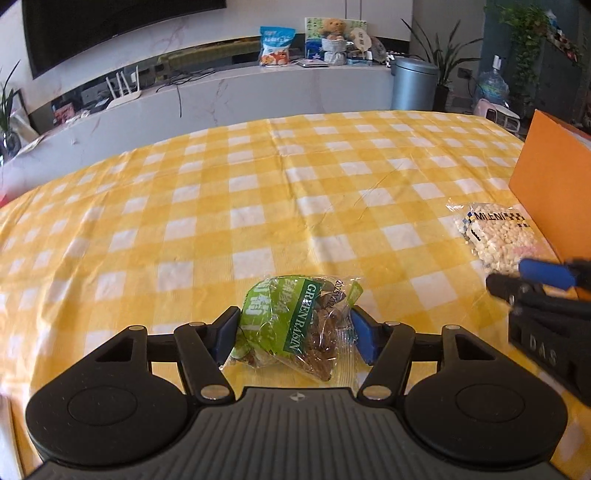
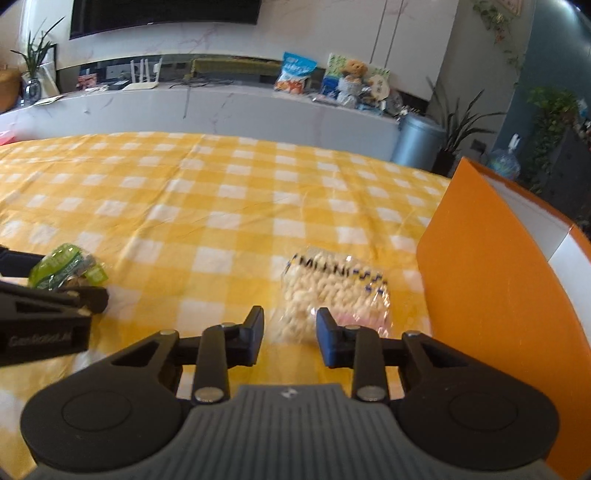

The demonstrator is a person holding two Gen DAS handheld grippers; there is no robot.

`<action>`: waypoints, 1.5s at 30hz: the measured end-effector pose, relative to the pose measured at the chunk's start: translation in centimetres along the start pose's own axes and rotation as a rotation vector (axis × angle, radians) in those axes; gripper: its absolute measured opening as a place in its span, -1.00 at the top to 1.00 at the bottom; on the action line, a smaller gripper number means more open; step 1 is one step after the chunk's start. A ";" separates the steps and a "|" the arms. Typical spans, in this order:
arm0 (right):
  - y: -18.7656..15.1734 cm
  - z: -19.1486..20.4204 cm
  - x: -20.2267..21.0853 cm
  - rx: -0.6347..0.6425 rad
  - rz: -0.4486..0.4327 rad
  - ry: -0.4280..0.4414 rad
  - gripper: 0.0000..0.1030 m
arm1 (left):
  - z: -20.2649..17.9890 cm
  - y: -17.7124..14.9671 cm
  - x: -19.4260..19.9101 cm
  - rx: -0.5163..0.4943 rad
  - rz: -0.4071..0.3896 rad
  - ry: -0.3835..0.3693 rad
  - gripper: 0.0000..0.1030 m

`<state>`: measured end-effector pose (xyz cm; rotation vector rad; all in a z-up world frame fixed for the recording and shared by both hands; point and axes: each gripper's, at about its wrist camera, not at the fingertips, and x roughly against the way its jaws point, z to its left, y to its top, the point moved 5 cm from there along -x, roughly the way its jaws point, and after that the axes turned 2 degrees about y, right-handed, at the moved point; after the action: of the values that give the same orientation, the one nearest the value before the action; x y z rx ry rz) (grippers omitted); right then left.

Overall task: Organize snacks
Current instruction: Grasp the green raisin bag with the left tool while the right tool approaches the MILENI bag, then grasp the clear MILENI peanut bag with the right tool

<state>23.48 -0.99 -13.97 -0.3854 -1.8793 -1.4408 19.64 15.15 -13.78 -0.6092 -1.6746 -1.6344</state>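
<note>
The green raisin packet sits between the blue pads of the left gripper, whose fingers press its crinkled sides and grip it just over the yellow checked cloth covering the bench. The right gripper has its fingers parted, empty, with the clear bag of pale puffed snacks lying on the cloth just ahead of the gap, beside the orange box. Behind the bench runs a white marble ledge carrying a blue snack bag and a teddy bear, near a grey bin.
</note>
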 end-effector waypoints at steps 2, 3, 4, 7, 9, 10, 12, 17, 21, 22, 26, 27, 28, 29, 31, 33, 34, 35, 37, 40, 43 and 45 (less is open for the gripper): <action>-0.5 0.0 0.9 -0.021 -0.002 0.029 -0.08 | -0.1 -0.2 0.1 0.012 -0.001 -0.009 -0.44; -0.6 0.0 1.2 -0.022 -0.025 0.016 -0.37 | -0.3 -0.3 0.2 0.011 -0.005 -0.008 -0.47; -0.5 -0.1 1.5 -0.016 -0.059 -0.015 -0.79 | -0.4 -0.2 0.1 0.009 -0.008 -0.005 -0.48; 0.2 -0.8 1.0 0.013 -0.113 -0.071 -0.82 | -0.6 -0.3 0.1 0.005 -0.025 0.000 -0.53; 0.8 -1.5 -0.4 0.000 -0.076 -0.078 -0.83 | -0.6 -0.4 0.2 0.007 -0.036 0.001 -0.58; 1.0 -2.0 -1.1 -0.027 -0.058 -0.078 -0.83 | -0.6 -0.4 0.1 0.008 -0.042 0.002 -0.59; 1.2 -2.9 -2.3 -0.099 -0.030 -0.076 -0.86 | -0.6 -0.4 0.0 0.005 -0.052 0.000 -0.62; 1.3 -4.1 -4.5 -0.216 0.012 -0.072 -0.93 | -1.2 -0.5 -0.8 -0.056 -0.066 0.011 -0.73; 1.3 -4.6 -6.1 -0.246 0.041 -0.047 -0.93 | -1.4 -0.6 -1.2 -0.079 -0.065 0.029 -0.78; 1.3 -4.7 -6.3 -0.250 0.040 -0.038 -0.93 | -1.4 -0.6 -1.1 -0.071 -0.059 0.029 -0.79; 1.3 -4.6 -6.4 -0.245 0.025 -0.028 -0.95 | -0.5 -0.9 -1.1 0.028 0.002 0.027 -0.85; 1.3 -4.6 -6.4 -0.244 0.023 -0.027 -0.95 | -0.3 -1.1 -1.0 0.056 0.012 0.023 -0.84; 1.3 -4.5 -6.4 -0.242 0.023 -0.028 -0.93 | -0.2 -1.1 -0.8 0.067 0.010 0.025 -0.83; 1.3 -4.5 -6.4 -0.239 0.023 -0.030 -0.87 | -0.2 -1.3 -0.7 0.069 0.007 0.025 -0.75; 1.4 -4.4 -6.1 -0.230 0.015 -0.029 -0.71 | -0.4 -1.4 -0.4 0.065 -0.002 0.030 -0.70; 1.4 -4.1 -5.8 -0.215 0.009 -0.017 -0.57 | -0.6 -1.4 -0.2 0.060 -0.006 0.027 -0.55; 1.4 -4.0 -5.7 -0.208 0.011 -0.013 -0.55 | -0.7 -1.5 -0.1 0.059 -0.006 0.027 -0.54; 1.4 -4.0 -5.6 -0.208 0.015 -0.008 -0.53 | -0.7 -1.5 -0.1 0.059 -0.006 0.028 -0.50; 1.4 -4.0 -5.4 -0.208 0.024 -0.002 -0.51 | -0.7 -1.6 0.1 0.059 -0.007 0.027 -0.46; 1.3 -4.1 -4.7 -0.222 0.033 0.002 -0.51 | -0.6 -1.6 0.5 0.084 -0.005 0.011 -0.43; 1.2 -3.6 -2.9 -0.206 0.015 0.020 -0.51 | -0.6 -1.7 1.5 0.124 -0.015 -0.015 -0.43; 1.1 -3.2 -1.6 -0.198 0.005 0.045 -0.51 | -0.7 -1.6 2.3 0.138 -0.027 -0.024 -0.43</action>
<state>26.46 -3.27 -13.96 -0.4476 -1.7043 -1.6242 17.06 14.01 -13.11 -0.5415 -1.8035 -1.5206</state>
